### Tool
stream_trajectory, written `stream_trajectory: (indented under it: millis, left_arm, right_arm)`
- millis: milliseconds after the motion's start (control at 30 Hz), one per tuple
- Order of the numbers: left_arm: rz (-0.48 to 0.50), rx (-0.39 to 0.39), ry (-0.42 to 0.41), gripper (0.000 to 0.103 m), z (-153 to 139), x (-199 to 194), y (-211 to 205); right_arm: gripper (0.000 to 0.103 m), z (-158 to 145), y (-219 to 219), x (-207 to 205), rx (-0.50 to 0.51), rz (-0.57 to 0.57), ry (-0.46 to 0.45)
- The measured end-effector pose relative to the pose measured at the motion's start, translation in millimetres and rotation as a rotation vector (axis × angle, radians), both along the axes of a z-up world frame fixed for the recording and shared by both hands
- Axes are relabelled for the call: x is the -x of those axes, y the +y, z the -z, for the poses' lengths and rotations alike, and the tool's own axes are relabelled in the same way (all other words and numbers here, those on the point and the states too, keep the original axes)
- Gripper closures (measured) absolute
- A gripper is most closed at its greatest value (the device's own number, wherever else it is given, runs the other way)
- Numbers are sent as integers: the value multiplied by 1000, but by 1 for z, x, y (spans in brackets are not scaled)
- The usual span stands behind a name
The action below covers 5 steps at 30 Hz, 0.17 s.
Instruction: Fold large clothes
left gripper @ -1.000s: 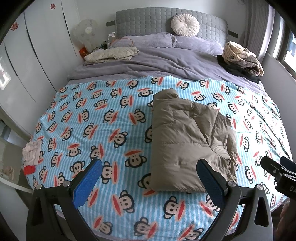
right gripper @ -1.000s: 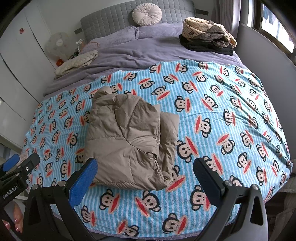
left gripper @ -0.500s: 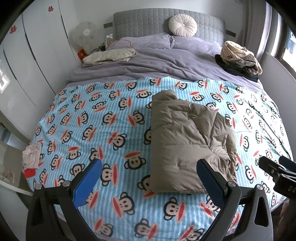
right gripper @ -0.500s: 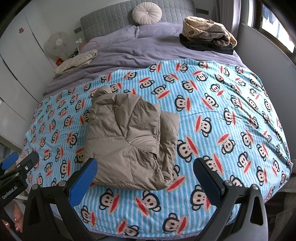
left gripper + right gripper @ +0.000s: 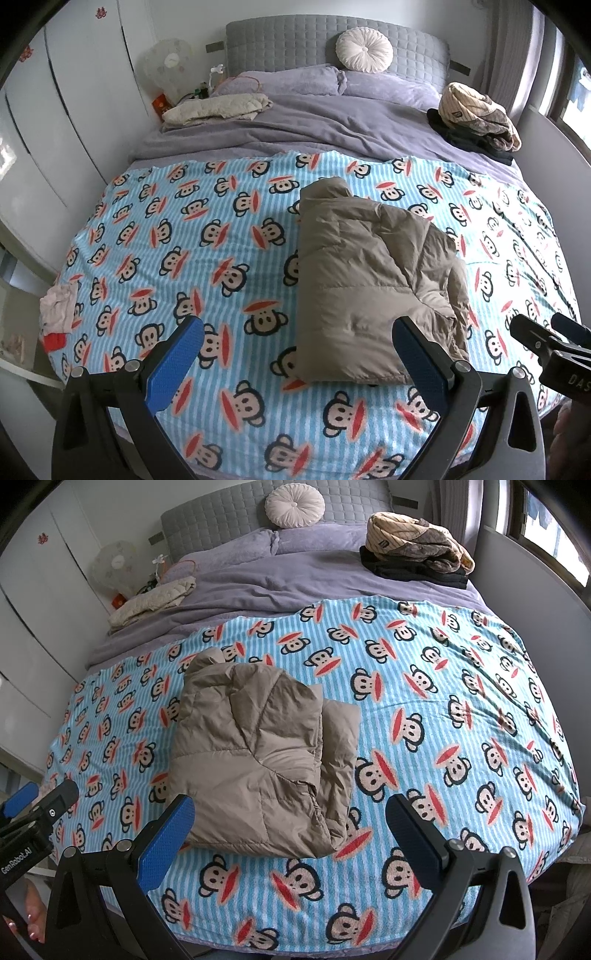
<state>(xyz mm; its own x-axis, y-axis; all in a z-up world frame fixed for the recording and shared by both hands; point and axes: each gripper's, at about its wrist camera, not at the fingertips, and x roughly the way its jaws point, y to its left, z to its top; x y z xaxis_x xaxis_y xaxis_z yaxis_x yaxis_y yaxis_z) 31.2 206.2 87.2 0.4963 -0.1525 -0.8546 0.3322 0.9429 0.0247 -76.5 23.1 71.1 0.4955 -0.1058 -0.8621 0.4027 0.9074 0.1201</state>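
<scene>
One puffy, quilted tan jacket (image 5: 373, 288) lies folded in a rough rectangle on the monkey-print blanket (image 5: 192, 236) — long axis toward the headboard (image 5: 332, 40). Left tool (image 5: 299, 354) and right tool (image 5: 291, 830) hover spread wide, empty.

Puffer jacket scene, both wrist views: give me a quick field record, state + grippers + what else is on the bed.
garment: tan puffer jacket, folded into a compact bundle
resting on: blue striped monkey-print blanket, apart from both grippers
left gripper: open, holding nothing, near the foot of the bed
right gripper: open, holding nothing
far left of bed: cream folded garment
far right of bed: striped clothes pile on dark clothing
headboard: round white cushion
fold status: looks complete
</scene>
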Motion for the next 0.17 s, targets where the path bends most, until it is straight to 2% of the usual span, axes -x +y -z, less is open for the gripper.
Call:
stream_trajectory:
  millis: [167]
  left_arm:
    - [1,-2,-2,1,-1,0,0]
  right_arm:
    - [0,0,0,3,0,1,2]
